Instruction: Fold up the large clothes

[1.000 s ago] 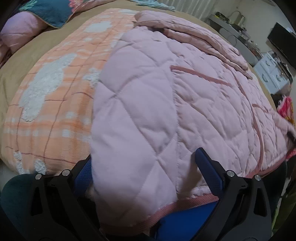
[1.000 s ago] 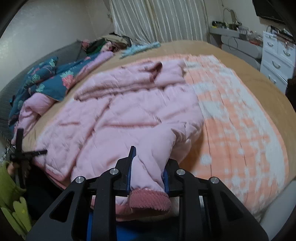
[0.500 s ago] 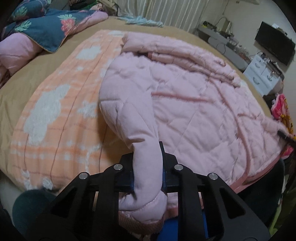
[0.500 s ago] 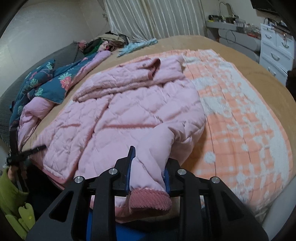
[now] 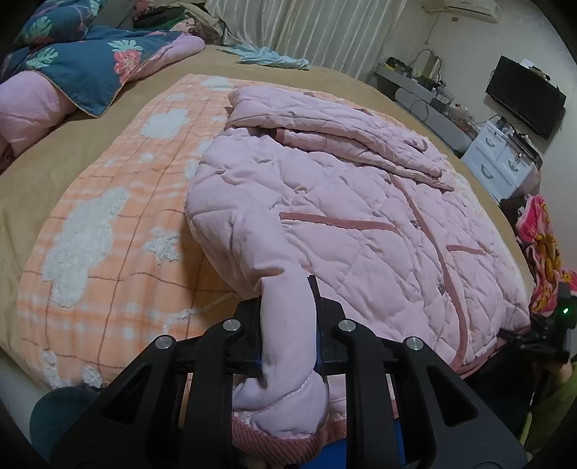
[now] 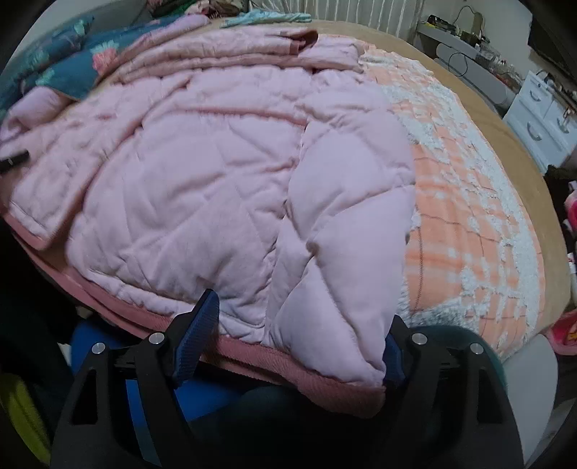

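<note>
Home bedroom: bed (image 5: 36,187), curtains (image 5: 324,32), white drawers (image 5: 501,166), TV (image 5: 524,95).

No text, label, brand, number or sign can be read in either view. The pink and yellow printed fabric (image 5: 541,249) at the right edge of the bed carries a pattern, but no letters can be made out on it. The dark screen (image 5: 524,95) on the wall is blank, and the clutter on the shelf beneath it is too small to show any writing.
</note>
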`<action>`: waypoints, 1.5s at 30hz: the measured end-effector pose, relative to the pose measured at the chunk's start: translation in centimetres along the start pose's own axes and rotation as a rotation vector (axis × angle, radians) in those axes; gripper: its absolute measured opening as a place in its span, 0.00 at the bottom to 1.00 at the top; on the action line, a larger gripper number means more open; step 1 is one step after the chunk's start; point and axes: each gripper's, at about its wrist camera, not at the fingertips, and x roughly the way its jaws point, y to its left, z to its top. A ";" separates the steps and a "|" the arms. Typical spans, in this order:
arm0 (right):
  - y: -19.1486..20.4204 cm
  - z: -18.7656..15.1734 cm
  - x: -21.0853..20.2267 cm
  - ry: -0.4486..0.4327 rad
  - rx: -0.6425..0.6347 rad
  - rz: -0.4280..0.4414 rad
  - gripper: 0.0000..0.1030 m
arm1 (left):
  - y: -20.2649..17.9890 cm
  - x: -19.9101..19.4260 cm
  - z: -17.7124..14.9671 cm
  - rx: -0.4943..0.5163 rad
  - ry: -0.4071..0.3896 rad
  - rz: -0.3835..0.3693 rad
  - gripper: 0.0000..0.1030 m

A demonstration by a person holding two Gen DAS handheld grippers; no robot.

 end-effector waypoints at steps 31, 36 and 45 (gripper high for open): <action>-6.4 9.5 -11.8 -0.532 0.235 0.270 0.19 | -0.6 -2.4 6.5 -0.015 -0.136 -0.024 0.11; -6.7 10.6 -12.2 -0.547 0.234 0.266 0.19 | -1.2 -2.6 8.5 -0.007 -0.161 -0.030 0.11; -7.2 12.4 -12.2 -0.562 0.250 0.274 0.19 | -1.6 -2.6 10.6 -0.013 -0.178 -0.038 0.11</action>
